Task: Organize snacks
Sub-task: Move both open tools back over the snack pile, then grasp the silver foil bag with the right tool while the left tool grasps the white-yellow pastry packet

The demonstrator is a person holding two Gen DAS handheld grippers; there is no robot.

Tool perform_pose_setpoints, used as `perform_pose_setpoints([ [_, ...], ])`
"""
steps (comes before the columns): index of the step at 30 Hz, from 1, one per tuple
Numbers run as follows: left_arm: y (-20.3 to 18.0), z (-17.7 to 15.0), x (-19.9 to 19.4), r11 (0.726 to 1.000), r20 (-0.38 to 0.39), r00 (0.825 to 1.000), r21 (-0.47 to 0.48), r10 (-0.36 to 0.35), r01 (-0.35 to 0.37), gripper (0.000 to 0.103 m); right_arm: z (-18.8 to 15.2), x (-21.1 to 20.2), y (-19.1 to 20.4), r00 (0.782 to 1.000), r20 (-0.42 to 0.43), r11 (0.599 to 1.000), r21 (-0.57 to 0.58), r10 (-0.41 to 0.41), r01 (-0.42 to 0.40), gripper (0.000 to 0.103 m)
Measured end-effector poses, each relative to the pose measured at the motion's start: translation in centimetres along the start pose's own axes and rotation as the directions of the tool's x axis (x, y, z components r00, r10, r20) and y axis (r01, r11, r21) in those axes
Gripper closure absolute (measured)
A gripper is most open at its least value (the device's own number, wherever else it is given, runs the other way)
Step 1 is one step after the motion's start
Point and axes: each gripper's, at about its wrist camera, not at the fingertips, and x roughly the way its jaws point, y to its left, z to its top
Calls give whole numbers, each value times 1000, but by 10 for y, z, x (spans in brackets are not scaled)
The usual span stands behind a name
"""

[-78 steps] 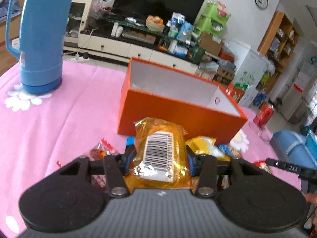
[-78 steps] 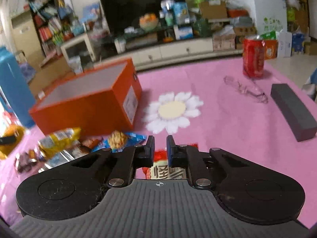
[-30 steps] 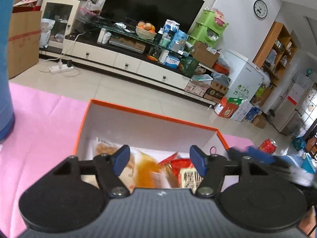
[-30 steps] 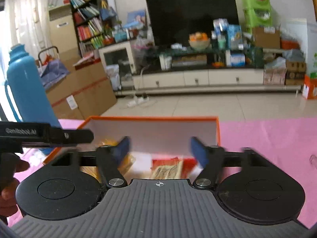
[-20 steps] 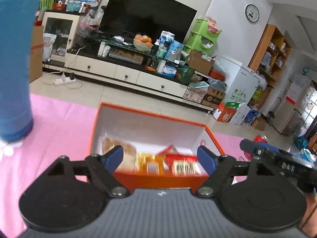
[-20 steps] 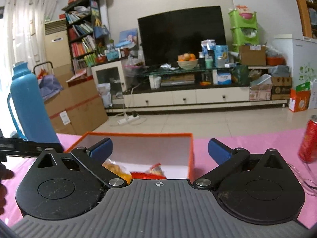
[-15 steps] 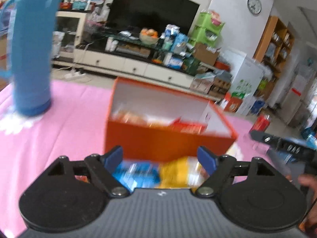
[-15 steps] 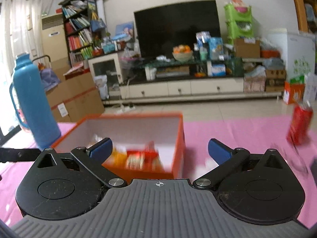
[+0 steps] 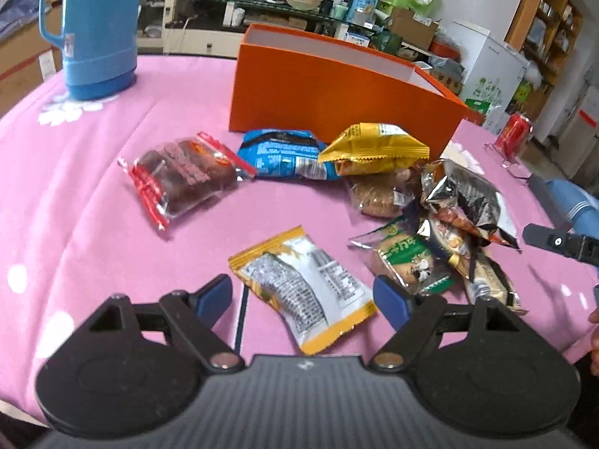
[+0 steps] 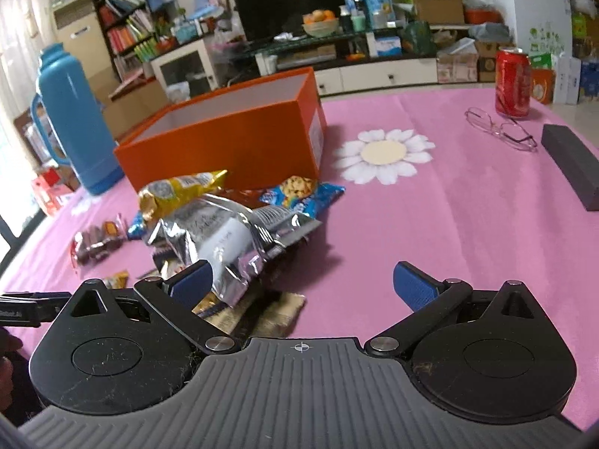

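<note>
An orange box point(image 9: 337, 86) stands open-topped at the back of the pink table. Loose snack packets lie in front of it: a brown cake packet point(image 9: 183, 179), a blue one point(image 9: 284, 153), a yellow one point(image 9: 374, 146) and a crumpled silver one point(image 9: 464, 191). My left gripper point(image 9: 303, 295) is open just above the table. A yellow-edged packet point(image 9: 299, 280) lies between its fingers, untouched. My right gripper point(image 10: 303, 284) is wide open beside the silver packet point(image 10: 224, 232), which lies by its left finger. The orange box point(image 10: 232, 138) sits behind that pile.
A blue thermos point(image 9: 97, 26) stands at the back left. In the right wrist view a red can point(image 10: 513, 82), a pair of glasses point(image 10: 501, 129) and a dark grey block point(image 10: 572, 161) lie on the right. A white daisy print point(image 10: 385, 153) marks the cloth.
Both grippers let their packets go into the orange box, then drew back from above it and sank toward the loose snacks in front. Both sets of jaws have spread wider.
</note>
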Motion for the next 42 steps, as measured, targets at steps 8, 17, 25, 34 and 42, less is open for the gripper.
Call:
perform_pose_setpoints([
  [8, -14, 7, 20, 996, -5, 996, 27, 85, -84, 22, 5, 16, -12, 998, -50, 995, 94, 44, -39, 6],
  [17, -14, 8, 26, 989, 9, 990, 44, 142, -142, 24, 10, 16, 0, 998, 9, 997, 55, 58, -58, 6],
  [25, -18, 6, 28, 986, 21, 989, 73, 147, -149, 24, 13, 35, 68, 996, 56, 975, -217, 69, -55, 6],
  [34, -12, 7, 26, 992, 25, 994, 56, 111, -112, 21, 21, 62, 60, 994, 18, 978, -177, -112, 114, 6],
  [42, -14, 6, 26, 992, 24, 994, 66, 109, -111, 18, 12, 46, -31, 966, -69, 960, 117, -248, 255, 6],
])
